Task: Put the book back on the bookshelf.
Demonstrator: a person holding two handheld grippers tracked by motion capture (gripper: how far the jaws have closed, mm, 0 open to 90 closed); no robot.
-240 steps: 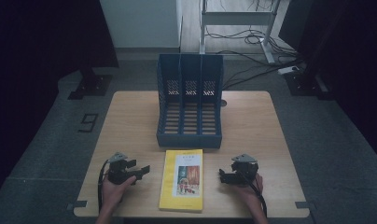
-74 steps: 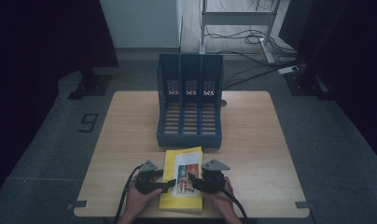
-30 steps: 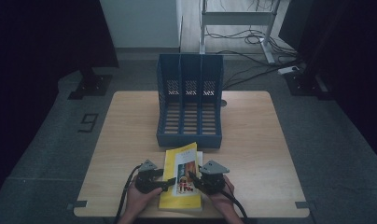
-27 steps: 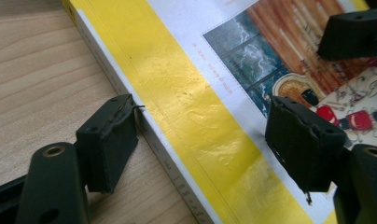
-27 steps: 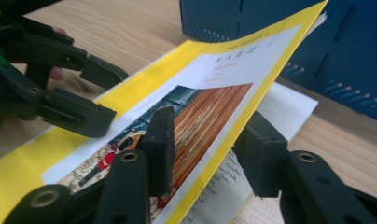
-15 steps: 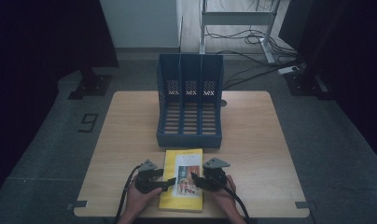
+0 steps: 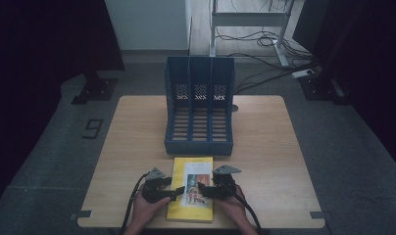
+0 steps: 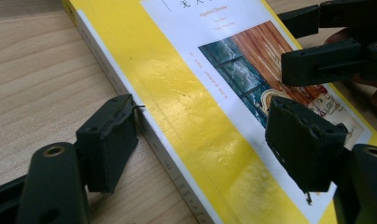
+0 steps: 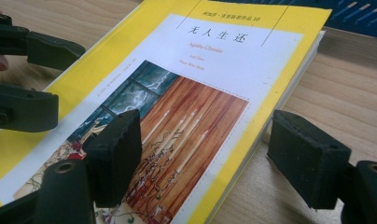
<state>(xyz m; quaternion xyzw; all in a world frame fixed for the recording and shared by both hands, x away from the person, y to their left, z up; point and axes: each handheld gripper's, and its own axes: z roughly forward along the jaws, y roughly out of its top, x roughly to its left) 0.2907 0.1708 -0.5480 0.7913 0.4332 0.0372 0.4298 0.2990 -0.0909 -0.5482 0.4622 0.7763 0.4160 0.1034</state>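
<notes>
A wooden table (image 7: 264, 147) carries everything here. Toward its far side stands a blue file rack (image 7: 200, 110) with three upright compartments, open toward the person. Just in front of the rack, on the near half of the table, a yellow book (image 7: 191, 196) lies flat with its front cover up (white panel, a painted picture, dark title print); its far edge sits near the rack's base but apart from it.

The left gripper (image 7: 172, 192) lies at the book's left long edge. In the left gripper view its jaws stand apart, one pad down on the wood beside the book's spine edge, the other above the cover, neither pressing.

The right gripper (image 7: 202, 188) lies at the book's right side, reaching over the cover. Its jaws have just been opening; in the right gripper view they straddle the book's right edge, one pad over the picture, the other out over the bare wood, with clear gaps on both sides.
</notes>
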